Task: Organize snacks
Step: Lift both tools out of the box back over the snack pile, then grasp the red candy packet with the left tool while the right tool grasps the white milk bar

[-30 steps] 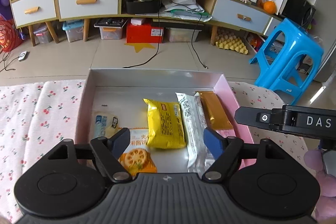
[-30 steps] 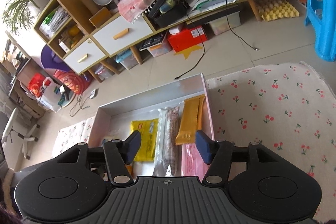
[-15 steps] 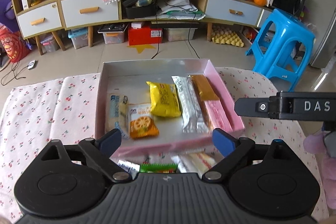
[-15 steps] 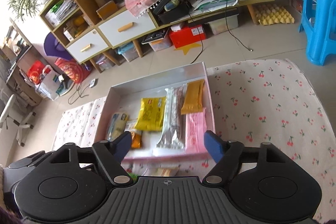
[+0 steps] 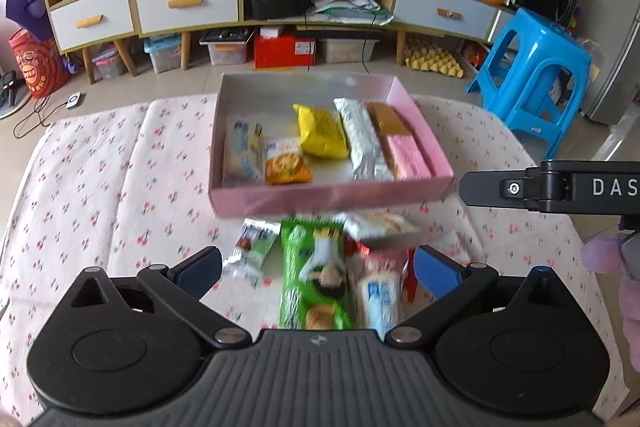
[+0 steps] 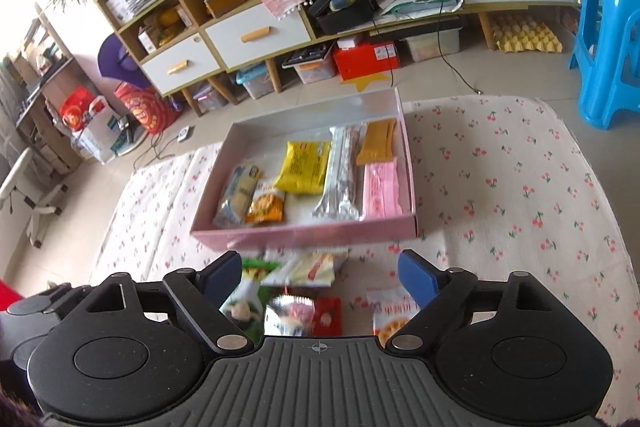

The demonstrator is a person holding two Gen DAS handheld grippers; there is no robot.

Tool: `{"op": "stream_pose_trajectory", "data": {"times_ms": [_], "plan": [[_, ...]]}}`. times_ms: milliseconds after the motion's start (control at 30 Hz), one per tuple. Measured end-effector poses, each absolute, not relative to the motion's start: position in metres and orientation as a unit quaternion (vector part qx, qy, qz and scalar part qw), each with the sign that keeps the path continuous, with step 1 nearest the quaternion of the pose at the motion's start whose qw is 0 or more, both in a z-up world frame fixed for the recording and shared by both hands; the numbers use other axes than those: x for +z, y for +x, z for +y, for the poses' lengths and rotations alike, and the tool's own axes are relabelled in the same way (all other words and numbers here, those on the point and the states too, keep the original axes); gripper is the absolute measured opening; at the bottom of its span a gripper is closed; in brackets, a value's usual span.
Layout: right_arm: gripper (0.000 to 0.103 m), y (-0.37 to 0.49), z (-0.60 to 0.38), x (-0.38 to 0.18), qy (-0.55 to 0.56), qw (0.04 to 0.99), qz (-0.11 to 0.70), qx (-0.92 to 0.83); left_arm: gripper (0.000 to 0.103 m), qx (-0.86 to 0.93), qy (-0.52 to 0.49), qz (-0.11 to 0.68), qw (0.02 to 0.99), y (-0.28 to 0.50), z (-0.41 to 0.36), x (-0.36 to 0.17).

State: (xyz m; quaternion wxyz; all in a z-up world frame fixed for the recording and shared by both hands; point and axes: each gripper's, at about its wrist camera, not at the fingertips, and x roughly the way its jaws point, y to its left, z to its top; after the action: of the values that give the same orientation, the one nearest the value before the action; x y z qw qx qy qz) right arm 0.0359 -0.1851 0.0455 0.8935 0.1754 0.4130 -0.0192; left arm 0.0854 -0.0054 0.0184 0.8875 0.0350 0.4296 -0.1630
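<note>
An open pink box [image 5: 332,199] sits on the cherry-print cloth and holds several snacks, among them a yellow packet [image 5: 320,131], a silver bar [image 5: 360,143] and a pink packet [image 5: 406,157]. Loose snacks lie in front of it, including a long green packet [image 5: 316,279] and a white-blue packet [image 5: 378,297]. My left gripper [image 5: 318,267] hovers over this pile, jaws opening, pressing on nothing. My right gripper [image 6: 320,275] hangs over the same pile beside a red packet [image 6: 328,315], jaws also opening and holding nothing. The pink box [image 6: 304,237] lies just beyond it.
The cherry-print cloth [image 5: 120,187] spreads wide on both sides of the box. Beyond the cloth's far right corner stands a blue plastic stool [image 5: 532,75]. A long low cabinet with drawers [image 5: 180,7] lines the far wall. A purple plush [image 5: 628,267] lies at the right edge.
Both grippers have pulled back from over the box toward the near side, and their jaws have widened. The loose snacks in front of the box have come into view.
</note>
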Motion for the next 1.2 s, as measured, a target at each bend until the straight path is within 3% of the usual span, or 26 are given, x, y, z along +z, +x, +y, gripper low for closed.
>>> {"op": "stream_pose_trajectory", "data": {"times_ms": [233,433,533,633,700,867,1200], "plan": [[0.09,0.018,-0.178,0.024,0.155,0.892,0.424,-0.027,0.103,-0.162,0.038,0.416,0.894,0.066,0.008,-0.001],[0.09,0.014,-0.171,-0.002,0.118,0.871,0.474,-0.049,0.101,-0.146,0.041,0.459,0.875,0.062,0.013,-0.021],[0.09,0.014,-0.168,-0.006,0.117,0.868,0.48,-0.045,0.092,-0.143,-0.003,0.489,0.861,0.065,0.02,-0.03],[0.09,0.015,-0.164,-0.007,0.119,0.866,0.484,-0.044,0.076,-0.147,-0.039,0.513,0.845,0.065,0.022,-0.037],[0.09,0.016,-0.16,-0.009,0.12,0.864,0.487,-0.04,0.071,-0.151,-0.046,0.52,0.839,0.064,0.021,-0.041],[0.09,0.019,-0.152,-0.016,0.117,0.858,0.499,-0.035,0.047,-0.16,-0.044,0.521,0.837,0.058,0.019,-0.046],[0.09,0.025,-0.141,-0.028,0.127,0.847,0.516,-0.026,0.028,-0.174,0.002,0.498,0.85,0.05,0.024,-0.031]]}}
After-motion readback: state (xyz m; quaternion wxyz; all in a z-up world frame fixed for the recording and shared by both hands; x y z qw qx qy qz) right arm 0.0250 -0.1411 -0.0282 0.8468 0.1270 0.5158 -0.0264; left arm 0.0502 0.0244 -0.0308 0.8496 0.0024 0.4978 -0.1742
